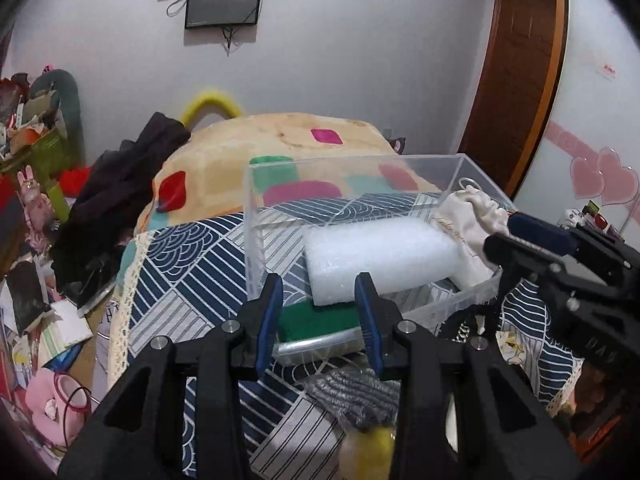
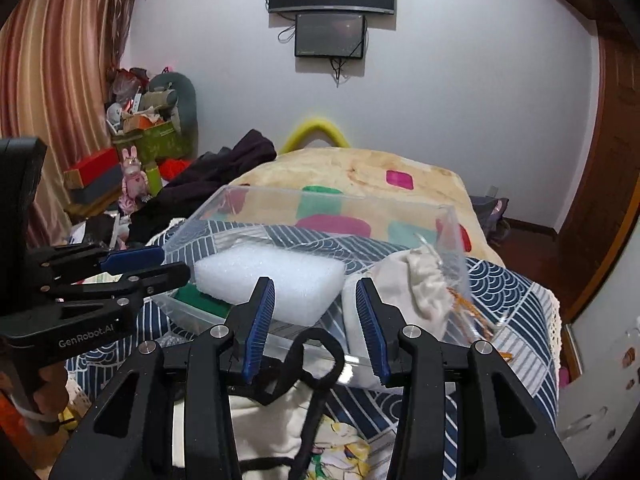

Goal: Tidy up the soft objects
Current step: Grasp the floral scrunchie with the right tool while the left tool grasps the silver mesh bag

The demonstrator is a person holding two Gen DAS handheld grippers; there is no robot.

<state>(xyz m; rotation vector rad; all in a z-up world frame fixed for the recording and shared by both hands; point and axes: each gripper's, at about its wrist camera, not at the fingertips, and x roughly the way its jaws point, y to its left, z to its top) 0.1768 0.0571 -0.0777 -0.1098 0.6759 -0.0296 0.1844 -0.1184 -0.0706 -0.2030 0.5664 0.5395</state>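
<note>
A clear plastic box sits on a patterned bedspread just ahead of both grippers, holding a white foam block, a green pad and a cream drawstring bag. The left gripper hovers at the box's near wall, fingers spread with nothing between them; the foam block lies straight ahead, its long axis running left to right and tilted up toward the right, resting partly on the green pad. The right gripper also stands spread and empty, the bag ahead and to its right, puckered mouth pointing away. Only the left view shows a grey knitted piece and something yellow below the fingers; only the right view shows a cream tote with black straps beneath its fingers, and orange-gold strands against the box's right wall
</note>
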